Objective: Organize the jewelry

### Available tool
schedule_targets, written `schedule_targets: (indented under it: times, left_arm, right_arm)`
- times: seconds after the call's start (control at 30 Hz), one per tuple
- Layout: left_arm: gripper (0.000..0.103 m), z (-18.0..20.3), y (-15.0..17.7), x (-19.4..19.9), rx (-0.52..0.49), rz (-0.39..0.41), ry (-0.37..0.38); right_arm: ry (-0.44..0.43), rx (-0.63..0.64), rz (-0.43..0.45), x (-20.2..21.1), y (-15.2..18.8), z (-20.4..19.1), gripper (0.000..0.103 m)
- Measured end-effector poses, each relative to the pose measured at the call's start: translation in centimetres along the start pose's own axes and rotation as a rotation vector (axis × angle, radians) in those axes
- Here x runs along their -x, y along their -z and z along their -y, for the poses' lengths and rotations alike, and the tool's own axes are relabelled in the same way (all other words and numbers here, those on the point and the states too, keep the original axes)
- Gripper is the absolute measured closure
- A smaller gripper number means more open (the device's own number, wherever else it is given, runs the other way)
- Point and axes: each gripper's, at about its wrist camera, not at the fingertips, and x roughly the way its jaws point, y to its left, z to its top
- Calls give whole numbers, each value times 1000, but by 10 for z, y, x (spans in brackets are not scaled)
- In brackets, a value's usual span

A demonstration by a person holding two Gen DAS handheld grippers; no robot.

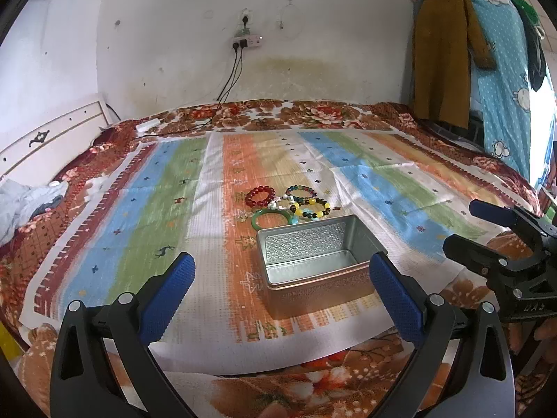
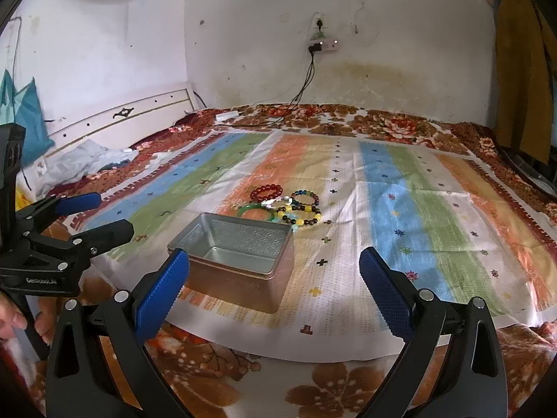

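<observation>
An open, empty silver tin box (image 1: 310, 261) (image 2: 236, 254) stands on a striped cloth on the bed. Just behind it lie several bracelets: a red bead bracelet (image 1: 260, 196) (image 2: 267, 191), a green jade bangle (image 1: 271, 217) (image 2: 256, 210), a yellow and dark bead bracelet (image 1: 311, 208) (image 2: 301, 213), a dark multicoloured bead bracelet (image 1: 301, 191) (image 2: 305, 198) and a white one (image 1: 280, 203). My left gripper (image 1: 282, 278) is open and empty, in front of the box. My right gripper (image 2: 275, 271) is open and empty, at the box's near right. Each gripper shows in the other's view: the right gripper (image 1: 484, 223), the left gripper (image 2: 94, 216).
The striped cloth (image 1: 156, 209) (image 2: 417, 209) covers a floral blanket (image 2: 330, 383). A white headboard (image 1: 52, 132) and crumpled cloth (image 1: 28, 198) lie left. Cables run from a wall power strip (image 1: 247, 40) onto the bed. Hanging clothes (image 1: 442, 52) are at right.
</observation>
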Motion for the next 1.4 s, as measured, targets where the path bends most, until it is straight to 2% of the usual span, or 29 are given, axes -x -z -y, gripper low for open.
schedule_targets:
  times: [1.0, 1.33, 1.4]
  left_arm:
    - [5, -4, 0, -4, 28, -42, -33]
    - [5, -8, -1, -6, 21, -51, -61]
    - [5, -7, -1, -5, 19, -50, -45]
  right_arm:
    - [36, -43, 0, 1, 0, 8, 4]
    - [22, -65, -14, -4, -1, 13, 4]
    - [19, -65, -12, -4, -2, 13, 4]
